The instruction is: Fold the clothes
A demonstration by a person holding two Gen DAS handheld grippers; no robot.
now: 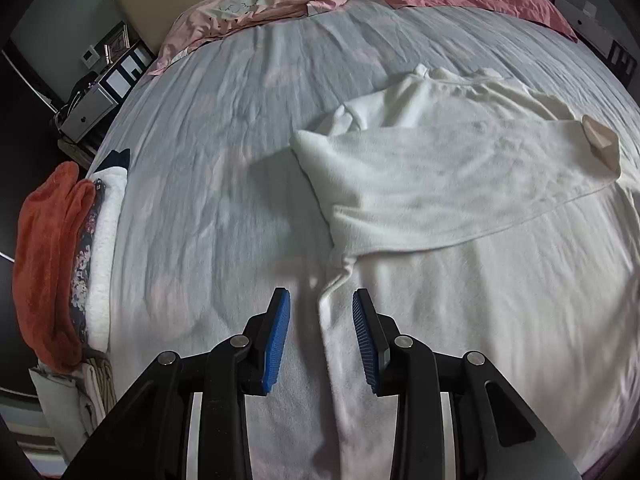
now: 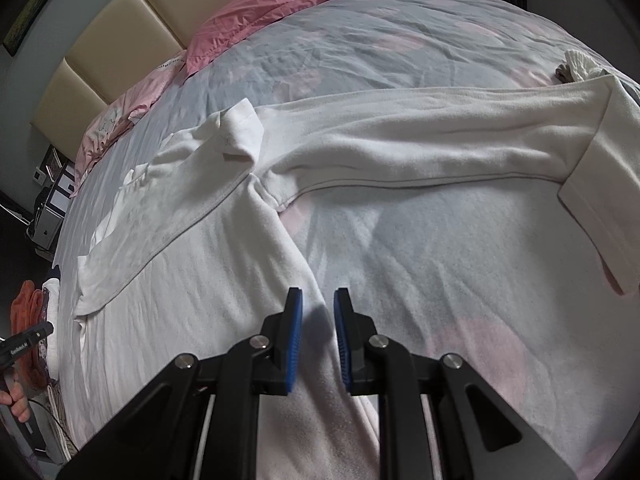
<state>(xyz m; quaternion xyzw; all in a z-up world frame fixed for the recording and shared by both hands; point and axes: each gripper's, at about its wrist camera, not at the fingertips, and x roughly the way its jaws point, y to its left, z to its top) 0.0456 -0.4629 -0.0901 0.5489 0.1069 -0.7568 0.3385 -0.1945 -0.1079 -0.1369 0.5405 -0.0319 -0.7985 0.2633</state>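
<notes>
Now, step: one sleeve of white fleece long-sleeved top [image 1: 460, 168] folded across.
Left gripper [image 1: 321, 300]: narrowly parted, empty, over hem edge.
Right gripper [image 2: 318, 298]: narrowly parted, empty.
Next: pinch hem corners below both.

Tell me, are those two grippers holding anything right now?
No. The left gripper and right gripper both hover with jaws apart above the white garment on the bed; nothing is pinched.

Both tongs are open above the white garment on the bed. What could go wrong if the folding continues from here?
1. The left tongs straddle the white garment edge; they might pinch the bedsheet too.
2. One sleeve lies stretched out and bent, and may drag the fold askew.
3. The folded pile sits at the bed's edge and could be knocked off.
</notes>
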